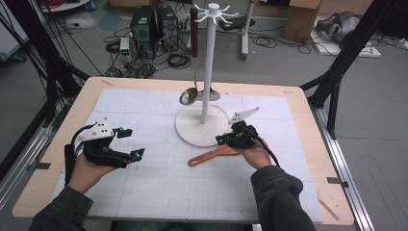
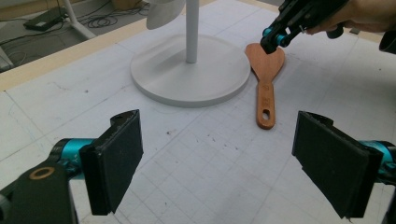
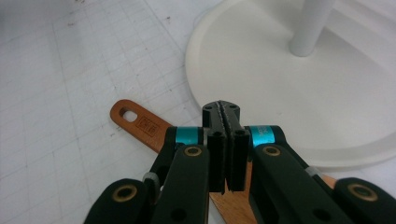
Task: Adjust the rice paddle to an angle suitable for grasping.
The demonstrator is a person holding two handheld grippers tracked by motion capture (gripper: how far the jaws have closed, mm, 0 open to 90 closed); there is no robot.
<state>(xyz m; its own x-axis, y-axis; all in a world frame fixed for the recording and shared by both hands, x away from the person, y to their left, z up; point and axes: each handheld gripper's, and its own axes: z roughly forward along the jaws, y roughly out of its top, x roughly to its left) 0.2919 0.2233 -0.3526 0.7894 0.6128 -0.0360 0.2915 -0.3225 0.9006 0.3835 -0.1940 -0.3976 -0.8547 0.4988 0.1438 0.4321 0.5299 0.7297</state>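
A wooden spatula (image 1: 208,157) (image 2: 265,88) (image 3: 139,123) lies flat on the white grid mat, its blade beside the round base of a white hanger stand (image 1: 191,131) (image 2: 187,77) (image 3: 261,74). My right gripper (image 1: 221,140) (image 2: 272,40) (image 3: 221,110) is shut, its pads pressed together with nothing between them. It hovers just over the spatula's blade end, at the base's rim. My left gripper (image 1: 133,143) (image 2: 219,158) stands open and empty at the left of the mat, well away from the spatula. A metal ladle (image 1: 188,96) hangs from the stand.
The mat (image 1: 144,187) covers a wooden table (image 1: 67,125). The stand's pole (image 1: 208,62) rises tall behind my right gripper, with hooks on top. Cables, computer boxes and black frame legs sit on the floor beyond the table.
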